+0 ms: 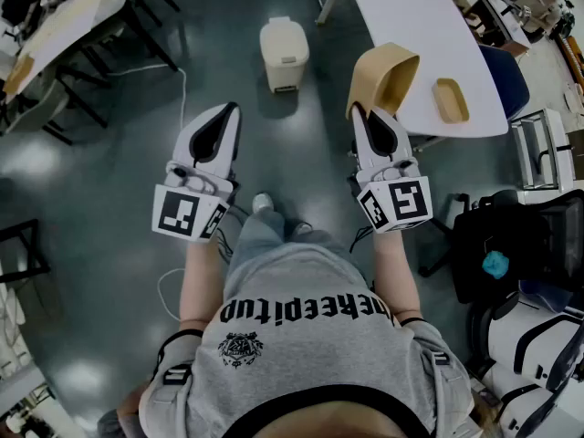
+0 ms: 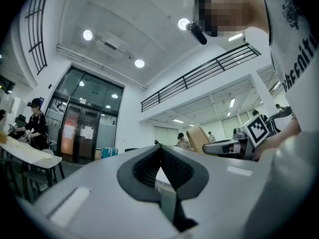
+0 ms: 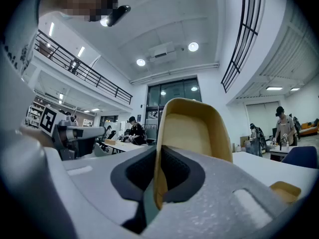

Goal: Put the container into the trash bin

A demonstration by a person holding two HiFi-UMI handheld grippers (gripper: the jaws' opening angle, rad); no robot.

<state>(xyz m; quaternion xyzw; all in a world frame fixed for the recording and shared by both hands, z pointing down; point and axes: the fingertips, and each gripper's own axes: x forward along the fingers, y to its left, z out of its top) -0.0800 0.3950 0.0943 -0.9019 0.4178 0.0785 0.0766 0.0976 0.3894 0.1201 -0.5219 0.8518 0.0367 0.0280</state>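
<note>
Closest to the camera is the person's grey shirt (image 1: 310,336). Ahead on the dark floor stands the trash bin (image 1: 284,53), its lid down. Right of the bin and nearer the person, the right gripper (image 1: 362,115) is clamped on the wall of the tan container (image 1: 383,78), holding it in the air. Left of the bin, the left gripper (image 1: 230,110) has its jaws together with nothing between them. A white table (image 1: 401,16) stands right of the bin.
</note>
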